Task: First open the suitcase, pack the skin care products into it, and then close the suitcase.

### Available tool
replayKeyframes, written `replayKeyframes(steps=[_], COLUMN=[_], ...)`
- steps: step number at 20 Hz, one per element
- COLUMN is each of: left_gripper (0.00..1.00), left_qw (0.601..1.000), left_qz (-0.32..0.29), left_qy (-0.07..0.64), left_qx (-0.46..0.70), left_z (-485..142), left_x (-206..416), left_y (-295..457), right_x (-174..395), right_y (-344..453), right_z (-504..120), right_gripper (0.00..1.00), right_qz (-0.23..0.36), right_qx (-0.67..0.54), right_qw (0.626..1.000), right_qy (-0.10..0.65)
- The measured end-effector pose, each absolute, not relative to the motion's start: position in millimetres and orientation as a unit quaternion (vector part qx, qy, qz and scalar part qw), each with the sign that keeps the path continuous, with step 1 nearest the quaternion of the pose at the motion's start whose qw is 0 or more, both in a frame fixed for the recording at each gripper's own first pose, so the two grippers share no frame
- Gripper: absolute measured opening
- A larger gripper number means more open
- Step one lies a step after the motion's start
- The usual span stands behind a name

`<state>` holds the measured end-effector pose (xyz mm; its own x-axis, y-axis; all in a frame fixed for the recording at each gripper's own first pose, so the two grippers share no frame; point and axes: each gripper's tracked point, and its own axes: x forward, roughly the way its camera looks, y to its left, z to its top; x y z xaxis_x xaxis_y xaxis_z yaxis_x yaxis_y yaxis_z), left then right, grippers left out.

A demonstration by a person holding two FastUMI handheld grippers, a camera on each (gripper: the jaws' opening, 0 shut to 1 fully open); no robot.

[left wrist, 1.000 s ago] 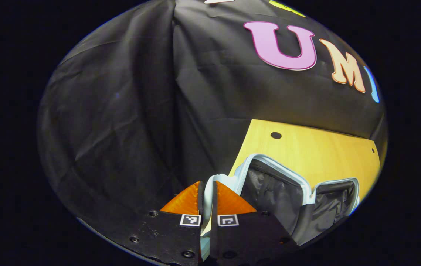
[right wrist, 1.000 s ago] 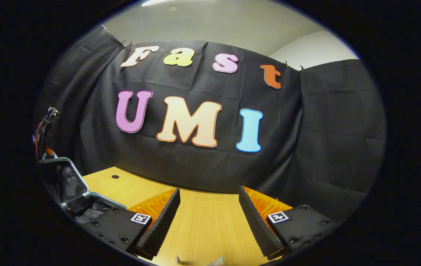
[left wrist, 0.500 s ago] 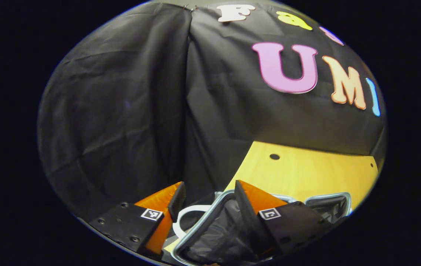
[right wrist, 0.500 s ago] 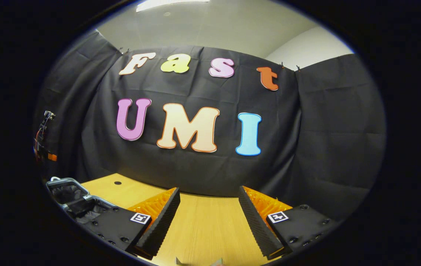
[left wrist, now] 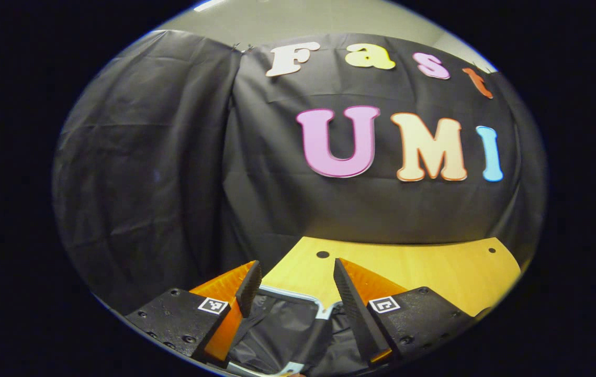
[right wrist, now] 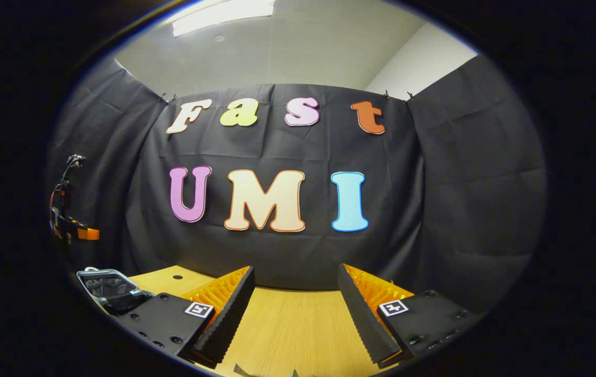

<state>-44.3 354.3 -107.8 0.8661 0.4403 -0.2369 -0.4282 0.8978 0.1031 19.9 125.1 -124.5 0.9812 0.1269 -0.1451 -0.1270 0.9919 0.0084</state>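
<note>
Lying open on the wooden table (left wrist: 434,272), the suitcase (left wrist: 287,335) shows its dark lining just below the left gripper (left wrist: 292,275), whose fingers are spread with nothing between them. Beside the suitcase (right wrist: 107,285), the right gripper (right wrist: 295,285) hangs over bare tabletop, likewise parted and empty.

Suitcase lid is now lying open

The left gripper (left wrist: 292,275) is letting go of the lid, its fingers spreading apart, and the suitcase (left wrist: 287,335) is lying flat and open.
</note>
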Motion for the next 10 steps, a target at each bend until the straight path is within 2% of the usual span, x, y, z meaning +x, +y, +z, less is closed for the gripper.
replayKeyframes(steps=[4, 8, 10], left_gripper=[0.83, 0.83, 0.83], left_qw=[0.975, 0.984, 0.987], left_qz=[0.185, 0.13, 0.105], left_qy=[0.122, 0.123, 0.125], left_qx=[0.01, 0.006, 0.007], left_z=[-98.0, -103.4, -115.9], left_x=[-32.0, -26.7, -27.1], left_y=[280.2, 200.3, 163.5], right_x=[16.3, 10.0, 4.1], right_y=[101.9, 84.8, 78.5], right_z=[-117.3, -121.7, -126.2], right_gripper=[1.0, 0.96, 0.99], right_qz=[0.075, 0.089, 0.097], right_qx=[0.006, 0.008, 0.011], right_qw=[0.995, 0.994, 0.993], right_qy=[0.068, 0.07, 0.069])
